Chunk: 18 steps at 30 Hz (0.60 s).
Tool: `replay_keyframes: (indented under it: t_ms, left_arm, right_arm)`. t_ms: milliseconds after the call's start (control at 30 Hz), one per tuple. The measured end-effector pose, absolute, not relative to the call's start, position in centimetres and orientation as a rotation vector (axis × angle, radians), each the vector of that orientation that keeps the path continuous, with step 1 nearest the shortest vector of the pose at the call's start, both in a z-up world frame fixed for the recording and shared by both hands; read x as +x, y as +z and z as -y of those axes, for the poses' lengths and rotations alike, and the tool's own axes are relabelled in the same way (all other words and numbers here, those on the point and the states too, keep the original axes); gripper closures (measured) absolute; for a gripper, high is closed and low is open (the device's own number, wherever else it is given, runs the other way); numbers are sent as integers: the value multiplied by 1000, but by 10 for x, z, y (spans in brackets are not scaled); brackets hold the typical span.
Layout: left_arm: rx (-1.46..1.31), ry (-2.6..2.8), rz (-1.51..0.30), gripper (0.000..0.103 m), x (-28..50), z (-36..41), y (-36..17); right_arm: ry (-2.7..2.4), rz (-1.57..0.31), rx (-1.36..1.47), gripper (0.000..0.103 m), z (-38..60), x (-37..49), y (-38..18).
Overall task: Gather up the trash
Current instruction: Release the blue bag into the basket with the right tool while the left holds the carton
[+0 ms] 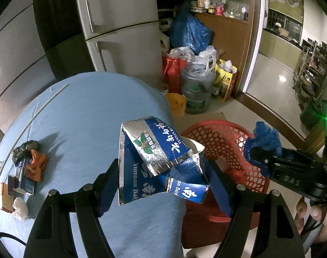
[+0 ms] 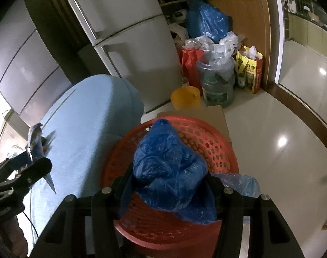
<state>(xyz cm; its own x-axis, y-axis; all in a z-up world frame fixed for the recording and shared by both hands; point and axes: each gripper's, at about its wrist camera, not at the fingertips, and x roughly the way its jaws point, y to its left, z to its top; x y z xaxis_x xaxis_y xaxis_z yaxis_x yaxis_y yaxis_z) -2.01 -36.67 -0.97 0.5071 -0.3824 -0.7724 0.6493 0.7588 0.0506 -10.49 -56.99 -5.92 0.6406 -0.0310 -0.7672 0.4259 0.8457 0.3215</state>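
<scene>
My left gripper is shut on a torn blue and silver carton and holds it above the edge of the blue-clothed table, next to the red mesh basket. My right gripper is shut on a crumpled blue plastic bag and holds it over the red basket. In the left wrist view the right gripper and its blue bag show above the basket's right rim. In the right wrist view the left gripper shows at left with the carton seen edge-on.
More trash lies at the table's left edge: orange and dark wrappers, a small blue box, a white wad. A fridge stands behind the table. An orange bin, a water jug, bags and cardboard sit on the floor.
</scene>
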Motion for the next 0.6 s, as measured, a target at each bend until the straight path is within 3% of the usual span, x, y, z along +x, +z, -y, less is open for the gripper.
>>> replay_keyframes:
  t_ms: [300,600]
  left_arm:
    - [376,-656,-840,24,-20,383,-15]
    - [390,-679,-855,24,-19,398,-22]
  right_arm:
    - [-277,-878,535,41,577,-94,-72]
    - [-314,-942,555,28,589,-93,-89]
